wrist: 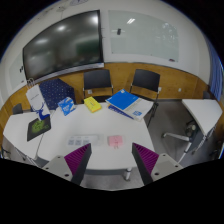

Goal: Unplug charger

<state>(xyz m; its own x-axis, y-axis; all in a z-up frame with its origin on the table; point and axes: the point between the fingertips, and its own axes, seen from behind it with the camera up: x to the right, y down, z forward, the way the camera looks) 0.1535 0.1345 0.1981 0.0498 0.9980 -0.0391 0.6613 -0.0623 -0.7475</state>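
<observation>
My gripper is held high above the near edge of a white table. Its two fingers, with magenta pads, stand wide apart with nothing between them. I cannot make out a charger or a socket. Beyond the fingers a small pink thing lies on the table. A small white post shows below the table's edge between the fingers.
On the table lie a blue folder, a yellow pad, a green item, a blue box and papers. Dark chairs stand behind it. A wall screen and a whiteboard hang beyond.
</observation>
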